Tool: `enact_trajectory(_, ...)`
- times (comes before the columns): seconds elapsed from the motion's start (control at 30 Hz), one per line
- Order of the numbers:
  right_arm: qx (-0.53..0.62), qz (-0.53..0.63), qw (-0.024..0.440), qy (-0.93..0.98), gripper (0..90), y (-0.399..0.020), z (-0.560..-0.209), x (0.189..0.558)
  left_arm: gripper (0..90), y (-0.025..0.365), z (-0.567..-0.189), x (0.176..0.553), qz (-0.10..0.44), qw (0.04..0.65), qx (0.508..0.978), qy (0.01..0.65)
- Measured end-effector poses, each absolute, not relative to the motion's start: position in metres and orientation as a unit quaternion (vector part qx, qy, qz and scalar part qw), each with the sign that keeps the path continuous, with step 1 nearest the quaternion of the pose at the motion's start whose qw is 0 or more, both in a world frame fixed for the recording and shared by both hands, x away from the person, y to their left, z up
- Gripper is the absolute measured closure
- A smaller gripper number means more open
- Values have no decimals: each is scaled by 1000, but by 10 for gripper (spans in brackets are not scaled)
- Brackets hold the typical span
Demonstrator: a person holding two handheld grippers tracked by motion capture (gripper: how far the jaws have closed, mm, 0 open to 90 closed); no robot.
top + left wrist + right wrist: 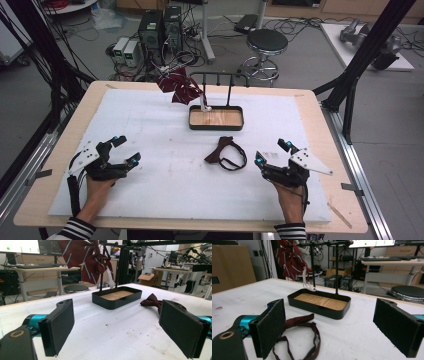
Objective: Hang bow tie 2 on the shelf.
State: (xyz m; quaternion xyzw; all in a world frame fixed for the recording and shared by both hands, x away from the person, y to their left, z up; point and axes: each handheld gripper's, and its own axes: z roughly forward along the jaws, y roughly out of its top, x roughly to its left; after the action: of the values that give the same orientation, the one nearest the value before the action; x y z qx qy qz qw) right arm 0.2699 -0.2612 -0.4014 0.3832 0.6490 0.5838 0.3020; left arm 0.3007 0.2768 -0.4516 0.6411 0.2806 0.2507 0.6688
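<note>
Left tongs [124,149] and right tongs [271,152] wide, empty, low over near tabletop [165,165]. Dark bow tie [225,153] flat at centre, just left of right tongs. Striped bow tie [179,86] hung on rack [220,75] above far tray [216,127].

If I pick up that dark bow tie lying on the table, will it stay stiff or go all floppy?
Probably floppy: the bow tie is soft cloth, and its thin strap lies in a loose loop, so it would likely dangle. It looks light and unlikely to roll.

No text, label or number can be read
</note>
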Motion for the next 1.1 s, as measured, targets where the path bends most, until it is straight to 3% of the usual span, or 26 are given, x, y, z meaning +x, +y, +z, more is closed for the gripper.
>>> enact_trajectory(1.1, 439, 478, 220, 728, 101, -167, -378, 305, 134, 279, -454, 300, 257, 671, 631, 291)
